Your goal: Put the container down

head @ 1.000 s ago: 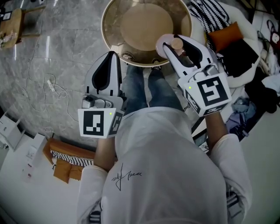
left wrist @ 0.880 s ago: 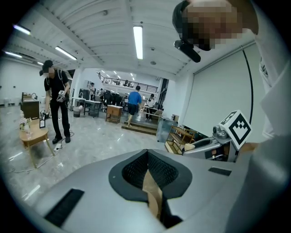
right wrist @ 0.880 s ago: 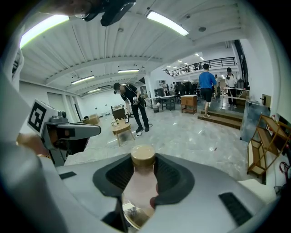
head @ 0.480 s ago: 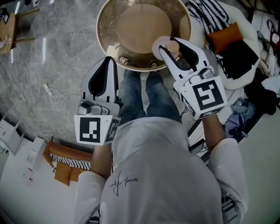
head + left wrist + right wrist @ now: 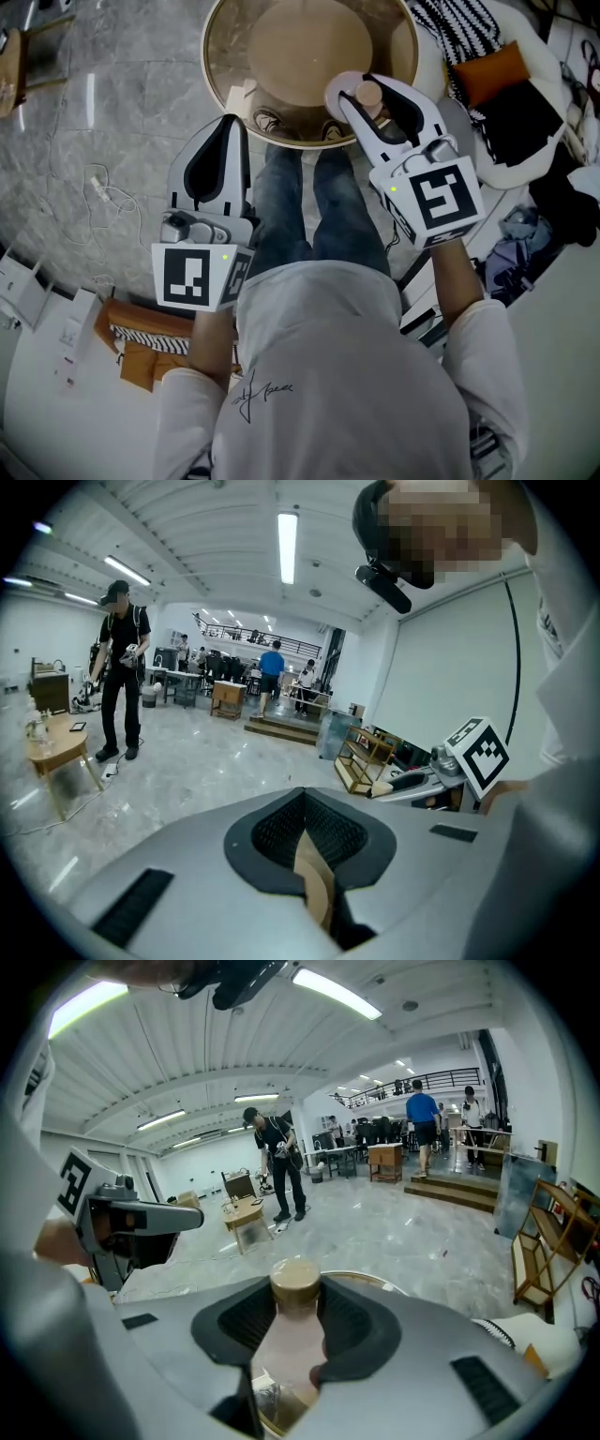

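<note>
**Container gripped above the worktop's near edge, not yet set down**

The right gripper [image 5: 362,90] has its 2 jaws pinching a pale pink container [image 5: 292,1340]. The container's tan cap [image 5: 295,1282] rises above the jaw tips, and it looks roughly upright. Just ahead of and below those tips lies a round worktop [image 5: 210,66] with a glass rim and a wooden middle. Its near edge sits about under the container.

The left gripper [image 5: 232,127] has its jaws pressed together with nothing between them. It sits off to the left of the loaded jaws, short of the rim and over the floor.

The put-down probably goes best if the loaded jaws travel forward first, so the base lands on the wooden middle and not on the rim. The container should then be lowered upright until the base bears fully before the jaws spread. Backing out straight along the jaw line should keep the pads from dragging it. It looks tall and narrow, so an early release could tip it.
</note>
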The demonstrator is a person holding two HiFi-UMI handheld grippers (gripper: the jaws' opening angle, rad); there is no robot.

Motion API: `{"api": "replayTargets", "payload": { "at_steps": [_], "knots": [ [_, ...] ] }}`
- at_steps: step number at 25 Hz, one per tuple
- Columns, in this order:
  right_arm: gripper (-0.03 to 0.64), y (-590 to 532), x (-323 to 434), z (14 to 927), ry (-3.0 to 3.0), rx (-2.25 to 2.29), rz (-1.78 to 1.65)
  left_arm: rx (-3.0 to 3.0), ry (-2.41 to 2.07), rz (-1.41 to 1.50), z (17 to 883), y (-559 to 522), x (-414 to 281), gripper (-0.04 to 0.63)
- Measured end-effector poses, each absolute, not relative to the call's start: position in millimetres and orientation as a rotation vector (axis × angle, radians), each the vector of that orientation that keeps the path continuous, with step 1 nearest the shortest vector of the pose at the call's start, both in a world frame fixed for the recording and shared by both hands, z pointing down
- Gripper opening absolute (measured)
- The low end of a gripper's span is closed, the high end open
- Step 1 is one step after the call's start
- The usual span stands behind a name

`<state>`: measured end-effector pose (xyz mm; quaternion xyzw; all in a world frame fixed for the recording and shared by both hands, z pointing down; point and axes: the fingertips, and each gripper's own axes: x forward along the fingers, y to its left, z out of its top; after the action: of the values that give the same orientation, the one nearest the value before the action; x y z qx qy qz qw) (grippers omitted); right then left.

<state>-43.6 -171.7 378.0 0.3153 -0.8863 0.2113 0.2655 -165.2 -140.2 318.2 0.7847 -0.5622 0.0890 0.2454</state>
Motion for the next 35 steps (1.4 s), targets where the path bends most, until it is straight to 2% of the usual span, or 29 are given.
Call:
{"api": "replayTargets", "payload": {
  "at_steps": [12, 35],
  "knots": [
    [0.146, -177, -52, 419, -2.357, 0.882, 0.606, 2.114, -1.459, 0.362, 369, -134, -174, 0.017],
    [0.146, -178, -60, 501, -2.318, 0.845, 0.670, 2.032, -1.348, 0.376, 444, -121, -161, 0.017]
  ]
}}
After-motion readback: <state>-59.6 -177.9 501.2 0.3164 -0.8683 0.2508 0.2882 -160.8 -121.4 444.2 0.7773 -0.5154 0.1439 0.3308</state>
